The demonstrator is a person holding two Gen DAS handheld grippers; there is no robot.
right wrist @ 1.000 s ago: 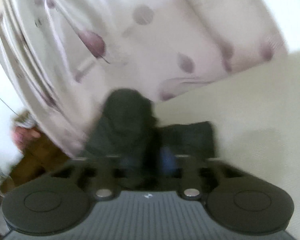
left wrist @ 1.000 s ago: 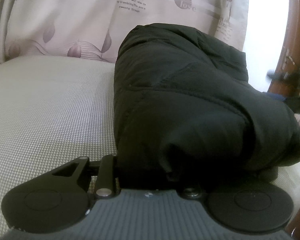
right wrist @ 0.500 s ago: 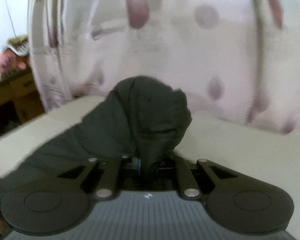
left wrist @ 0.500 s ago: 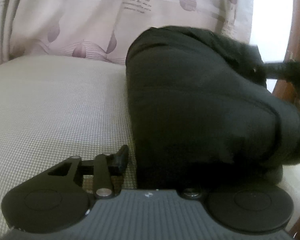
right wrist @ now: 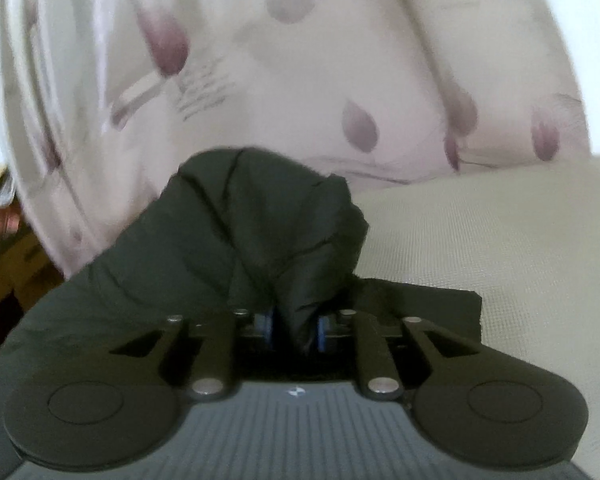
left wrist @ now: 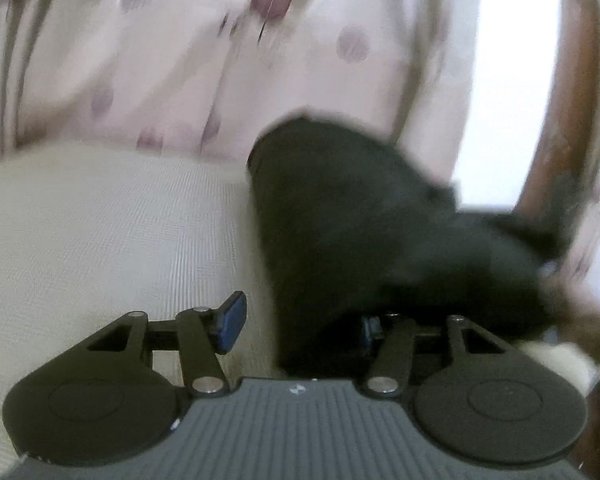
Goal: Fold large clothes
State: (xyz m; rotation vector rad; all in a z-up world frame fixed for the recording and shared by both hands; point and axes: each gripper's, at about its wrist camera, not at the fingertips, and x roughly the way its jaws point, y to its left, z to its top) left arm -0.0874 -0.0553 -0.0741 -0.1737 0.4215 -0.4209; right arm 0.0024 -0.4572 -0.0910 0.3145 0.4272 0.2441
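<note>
Your right claw (right wrist: 294, 330) is pinching a fold of the black padded jacket (right wrist: 220, 240); its blue pads press the fabric from both sides. Its jaws closed hard and have just eased slightly around the bunched cloth. The jacket rises in a hump at twelve o'clock from that claw, likely because you are lifting a layer to carry it over.

Your left claw (left wrist: 300, 318) stands spread, its jaws having just been opening. One blue pad (left wrist: 232, 320) is clear of the cloth at nine o'clock; the other is half hidden under the jacket's edge. It looks as if you have let go here so the right side can do the fold.

The jacket (left wrist: 364, 232) lies on a pale woven cushion (left wrist: 100, 240), toward three o'clock in the left view. Behind hangs a curtain (right wrist: 340, 60) with purple leaves; it carries printed lines, too blurred to read.
</note>
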